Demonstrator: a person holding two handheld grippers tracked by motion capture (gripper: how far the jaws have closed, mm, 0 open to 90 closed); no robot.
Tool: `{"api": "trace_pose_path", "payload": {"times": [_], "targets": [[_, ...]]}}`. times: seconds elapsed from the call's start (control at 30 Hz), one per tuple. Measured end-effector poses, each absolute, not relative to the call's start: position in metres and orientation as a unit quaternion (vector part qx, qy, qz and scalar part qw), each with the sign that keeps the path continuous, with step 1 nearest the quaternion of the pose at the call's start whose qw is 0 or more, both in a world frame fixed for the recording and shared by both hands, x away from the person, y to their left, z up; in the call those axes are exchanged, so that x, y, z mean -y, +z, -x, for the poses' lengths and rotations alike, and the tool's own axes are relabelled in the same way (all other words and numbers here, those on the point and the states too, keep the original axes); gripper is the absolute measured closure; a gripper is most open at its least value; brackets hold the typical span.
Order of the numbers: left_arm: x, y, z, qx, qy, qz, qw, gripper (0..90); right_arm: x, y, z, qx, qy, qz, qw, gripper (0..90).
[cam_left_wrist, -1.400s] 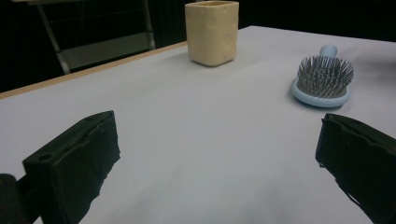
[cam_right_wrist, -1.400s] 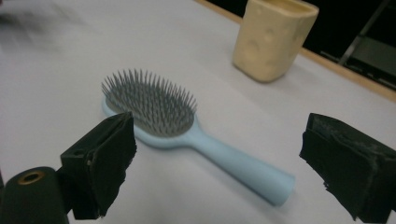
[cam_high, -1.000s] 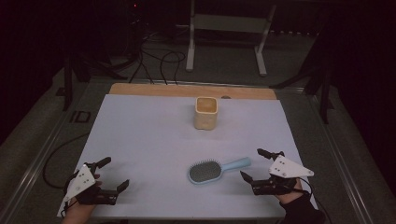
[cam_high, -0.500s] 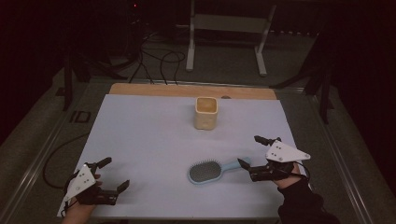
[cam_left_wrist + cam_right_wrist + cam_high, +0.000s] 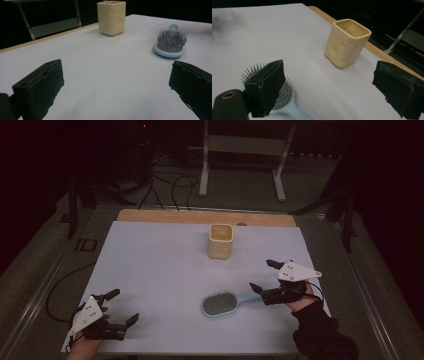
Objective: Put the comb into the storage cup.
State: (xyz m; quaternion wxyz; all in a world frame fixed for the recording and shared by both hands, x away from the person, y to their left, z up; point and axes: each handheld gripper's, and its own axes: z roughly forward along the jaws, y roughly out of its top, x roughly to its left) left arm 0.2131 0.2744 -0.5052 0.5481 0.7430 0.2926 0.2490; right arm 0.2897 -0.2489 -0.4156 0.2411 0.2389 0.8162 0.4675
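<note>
A light blue hairbrush (image 5: 220,304) lies bristles up on the white table sheet (image 5: 160,260), with its handle pointing right. A square cream cup (image 5: 220,241) stands upright farther back, near the middle. My right gripper (image 5: 263,276) is open at the end of the handle; one jaw hangs just above the handle tip. In the right gripper view the brush (image 5: 288,110) sits partly behind the left jaw and the cup (image 5: 347,42) stands ahead of that gripper (image 5: 332,80). My left gripper (image 5: 123,306) is open and empty near the front left corner. Its view (image 5: 117,72) looks toward the cup (image 5: 111,17) and brush (image 5: 170,43).
A wooden strip (image 5: 200,217) edges the far side of the table. Beyond it are cables (image 5: 165,185) on the floor and a metal stand (image 5: 242,160). The sheet's front edge lies close to both hands.
My right gripper has moved left and forward, from the table's right edge to the end of the brush handle. The left gripper, brush and cup have stayed put.
</note>
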Motion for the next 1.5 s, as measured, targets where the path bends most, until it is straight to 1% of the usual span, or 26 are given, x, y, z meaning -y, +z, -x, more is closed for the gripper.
{"api": "trace_pose_path", "payload": {"times": [0.17,0.47,0.5,0.6,0.67,0.77,0.8,1.0,1.07,1.1,1.13,1.17,1.2,1.23,1.27,1.4,1.5], "targets": [[-0.275,-0.505,-0.213,-0.292,0.249,-0.743,0.548,0.0,0.246,-0.420,-0.299,-0.823,0.457,-0.237,0.240,10.2],[-0.275,-0.505,-0.213,-0.291,0.247,-0.744,0.549,0.0,0.243,-0.437,-0.313,-0.836,0.441,-0.249,0.212,10.6],[-0.275,-0.505,-0.213,-0.291,0.247,-0.744,0.549,0.0,0.243,-0.440,-0.315,-0.836,0.439,-0.252,0.210,12.8],[-0.274,-0.504,-0.213,-0.290,0.248,-0.744,0.549,0.0,0.245,-0.447,-0.320,-0.839,0.433,-0.257,0.204,13.8],[-0.274,-0.505,-0.213,-0.292,0.248,-0.743,0.548,0.0,0.246,-0.451,-0.323,-0.840,0.430,-0.262,0.201,16.2],[-0.274,-0.505,-0.213,-0.291,0.249,-0.743,0.549,0.0,0.246,-0.455,-0.325,-0.843,0.426,-0.266,0.195,16.8],[-0.274,-0.504,-0.213,-0.291,0.249,-0.743,0.548,0.0,0.247,-0.459,-0.328,-0.847,0.420,-0.265,0.191,22.3],[-0.274,-0.505,-0.213,-0.291,0.247,-0.743,0.550,0.0,0.251,-0.468,-0.334,-0.857,0.398,-0.273,0.182,25.9],[-0.274,-0.505,-0.213,-0.291,0.248,-0.744,0.548,0.0,0.252,-0.470,-0.336,-0.859,0.389,-0.277,0.182,30.5],[-0.274,-0.505,-0.213,-0.291,0.248,-0.744,0.548,0.0,0.252,-0.470,-0.336,-0.859,0.389,-0.277,0.182,30.5],[-0.274,-0.505,-0.213,-0.290,0.248,-0.745,0.548,0.0,0.252,-0.471,-0.337,-0.860,0.386,-0.278,0.181,32.8],[-0.274,-0.505,-0.213,-0.290,0.249,-0.745,0.547,0.0,0.253,-0.474,-0.338,-0.859,0.381,-0.287,0.186,44.2],[-0.274,-0.505,-0.213,-0.290,0.248,-0.744,0.548,0.0,0.253,-0.476,-0.338,-0.861,0.376,-0.288,0.183,48.0],[-0.274,-0.505,-0.213,-0.290,0.247,-0.744,0.549,0.0,0.253,-0.480,-0.338,-0.867,0.363,-0.288,0.185,56.9],[-0.275,-0.505,-0.213,-0.291,0.246,-0.745,0.547,0.0,0.253,-0.480,-0.338,-0.867,0.363,-0.288,0.185,56.9],[-0.274,-0.505,-0.214,-0.290,0.247,-0.744,0.549,0.0,0.253,-0.484,-0.341,-0.875,0.340,-0.288,0.189,72.7],[-0.274,-0.506,-0.213,-0.291,0.245,-0.746,0.546,0.0,0.253,-0.486,-0.343,-0.883,0.318,-0.289,0.191,87.5]]}}
